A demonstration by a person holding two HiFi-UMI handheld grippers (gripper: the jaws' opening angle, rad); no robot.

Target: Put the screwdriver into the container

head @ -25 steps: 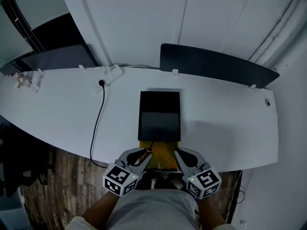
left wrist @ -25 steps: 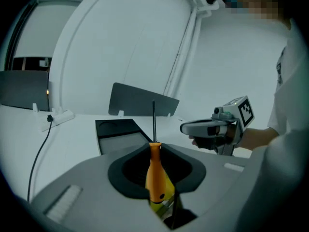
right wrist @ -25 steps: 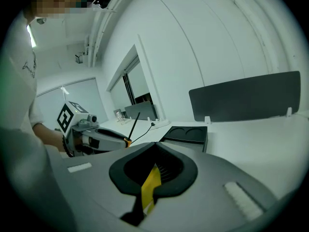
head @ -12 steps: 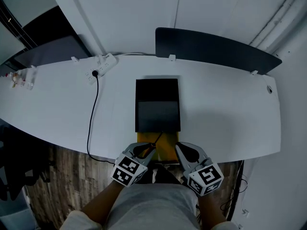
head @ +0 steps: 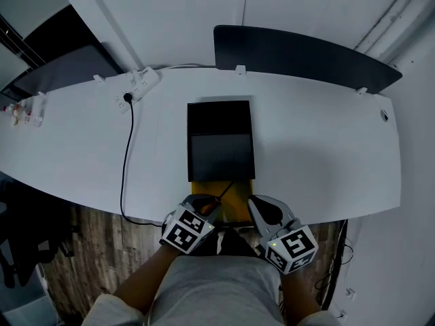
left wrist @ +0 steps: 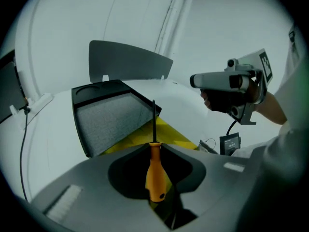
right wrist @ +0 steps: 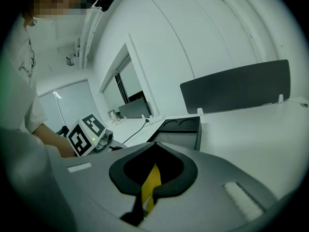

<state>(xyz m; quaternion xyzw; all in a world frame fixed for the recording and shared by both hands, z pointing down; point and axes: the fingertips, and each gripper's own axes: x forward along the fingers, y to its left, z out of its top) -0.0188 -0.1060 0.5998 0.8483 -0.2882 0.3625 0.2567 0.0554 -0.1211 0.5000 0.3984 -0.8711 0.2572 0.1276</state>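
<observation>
An orange-handled screwdriver sits between the jaws of my left gripper, which is shut on its handle, with the dark shaft pointing forward. The shaft tip reaches toward the black container, an open rectangular tray with a grey floor at the table's middle. A yellow panel lies at the container's near end. In the head view my left gripper and right gripper flank that panel at the table's near edge. My right gripper is shut with nothing held; yellow shows through its hollow.
A white power strip with a black cable lies at the back left of the white table. Dark divider panels stand along the far edge. Wooden floor lies below the near edge.
The head view has shifted, so the table sits higher in the picture. My left gripper has turned slightly inward, still holding the screwdriver. Both grippers stay by the yellow panel.
</observation>
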